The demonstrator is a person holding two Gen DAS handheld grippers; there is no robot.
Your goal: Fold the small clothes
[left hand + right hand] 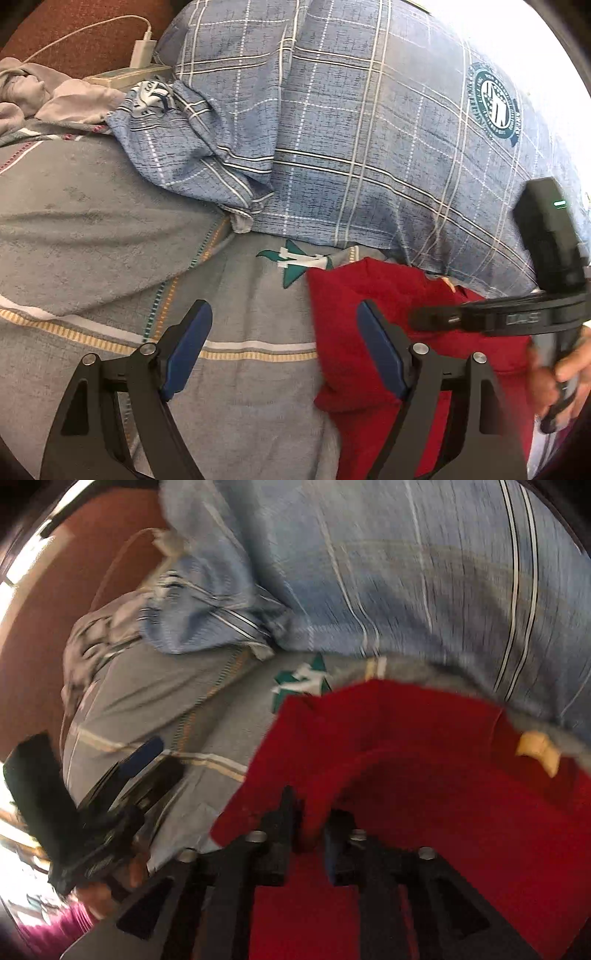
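Note:
A small red garment [369, 317] lies on the grey striped bedsheet [110, 236], in front of a blue plaid pillow [351, 110]. My left gripper [284, 332] is open and empty, just left of the garment's left edge, its right finger over the red cloth. My right gripper [308, 834] is shut on a raised fold of the red garment [424, 775] and lifts it; a cream label [535, 749] shows at the right. The right gripper's body [546, 266] shows at the right of the left wrist view; the left gripper [122, 775] shows at the left of the right wrist view.
A rumpled blue plaid pillowcase [177, 144] and grey crumpled cloth [44, 99] lie at the back left. A white charger with cable [142, 51] sits on a flat box by the brown headboard [74, 40]. The right wrist view is motion-blurred.

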